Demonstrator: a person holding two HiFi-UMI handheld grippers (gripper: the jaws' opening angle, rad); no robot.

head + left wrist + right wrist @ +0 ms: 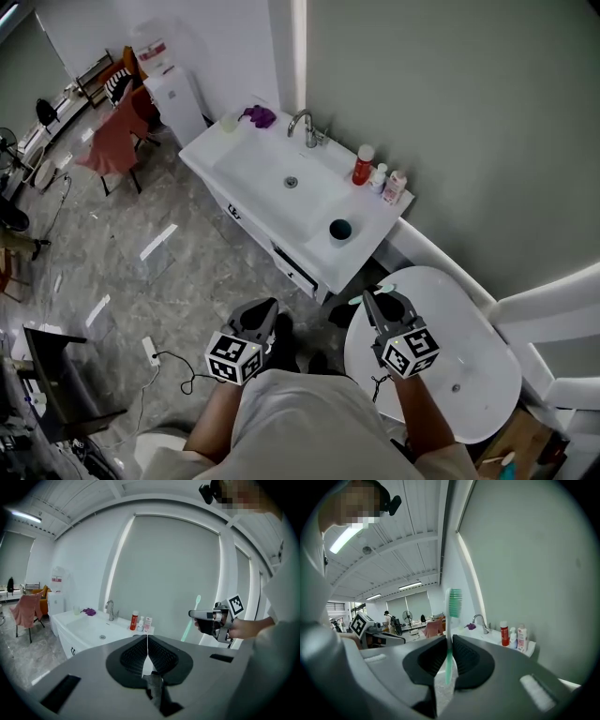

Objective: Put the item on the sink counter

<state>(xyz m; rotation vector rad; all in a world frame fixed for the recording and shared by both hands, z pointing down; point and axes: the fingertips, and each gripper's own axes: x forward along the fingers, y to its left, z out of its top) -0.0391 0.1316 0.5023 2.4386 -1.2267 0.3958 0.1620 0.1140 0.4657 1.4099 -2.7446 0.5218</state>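
A green toothbrush [450, 634] stands upright between the pads of my right gripper [449, 644], bristle head on top. My right gripper [371, 296] is shut on it and hangs over the floor, in front of the near corner of the white sink counter [370, 239]. In the left gripper view the toothbrush [194, 616] sticks up from the right gripper [193, 614]. My left gripper [147, 641] is shut with nothing in it. It hovers at the left [268, 307], level with the right one. Both are short of the counter.
On the counter stand a faucet [305, 127], a red bottle [363, 165], two small white bottles [386, 183], a dark cup [340, 229], a pale cup [229, 123] and a purple cloth [260, 116]. A white bathtub [473, 370] lies to the right. A cable [178, 370] runs over the floor.
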